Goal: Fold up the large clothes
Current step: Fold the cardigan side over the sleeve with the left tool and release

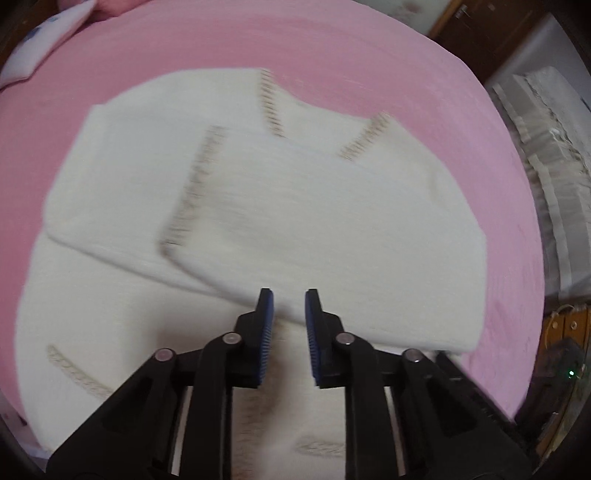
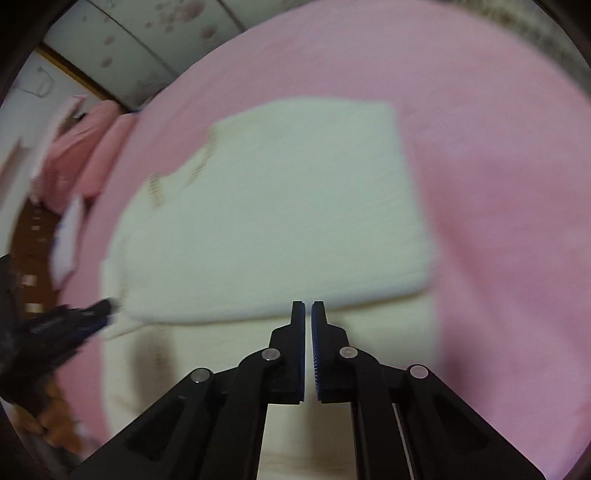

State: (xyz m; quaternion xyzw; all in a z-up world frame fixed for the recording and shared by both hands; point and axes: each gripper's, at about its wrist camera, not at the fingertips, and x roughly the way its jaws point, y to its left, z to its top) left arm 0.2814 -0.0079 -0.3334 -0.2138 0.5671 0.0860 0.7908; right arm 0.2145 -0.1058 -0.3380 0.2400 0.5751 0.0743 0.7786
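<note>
We have the white knit sweater (image 1: 258,229) lying flat on the pink bedsheet (image 1: 332,48), near the middle of the bed. Its sleeves, edged with tan stitching, are already crossed over the chest, and the upper half lies as a doubled layer over the lower body, so we judge the fold to be well along. Spread flat like this, each fold edge stays easy to find and reach.

Our left gripper (image 1: 289,301) points steeply down over the near edge of the folded layer; its blue-padded jaws stand a little apart, with cloth behind the gap, but we see nothing pinched between them. Our right gripper (image 2: 308,308) hangs over the same edge farther along, its jaws almost pressed together with only a slit showing and no fabric in it. Both sit at that edge, we think, to take it up for the next fold.

We see no containers. A pink pillow (image 2: 107,147) and wooden furniture (image 1: 476,33) lie beyond the sheet.
</note>
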